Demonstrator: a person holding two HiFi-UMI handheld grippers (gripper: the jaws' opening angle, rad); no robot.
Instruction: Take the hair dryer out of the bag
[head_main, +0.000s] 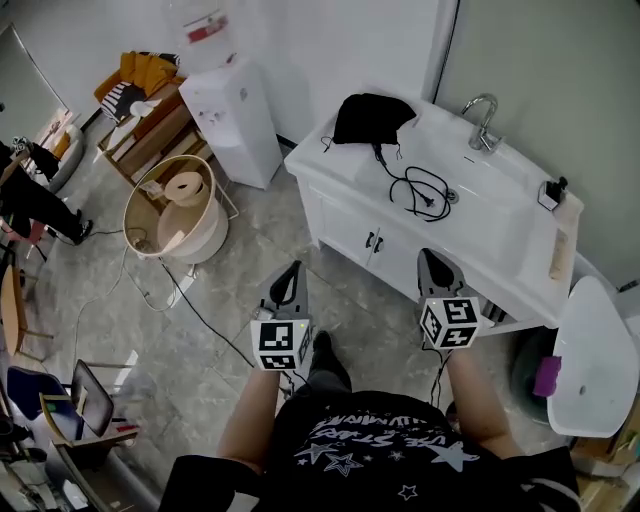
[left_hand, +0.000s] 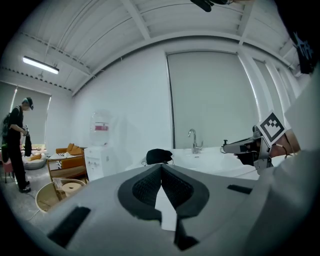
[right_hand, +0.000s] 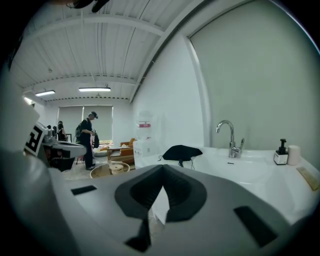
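— Where do we find the bag in the head view?
— The soft black fabric bag (head_main: 372, 117) lies at the left end of the white vanity counter (head_main: 345, 165), beside the basin. A thin black cord (head_main: 425, 190) coils from it towards the drain. The dryer itself we cannot see. Our left gripper (head_main: 294, 268) and right gripper (head_main: 433, 256) hang over the floor, well apart from the bag, with the cabinet front between.
— And the left gripper view?
— We see its fingers pressed together on nothing. The cord is out of sight here.
— The right gripper view?
— Fingers together too, empty. Unlike the left one, it shows us a dark pump bottle (right_hand: 282, 150) past the curved chrome tap (right_hand: 230, 137).
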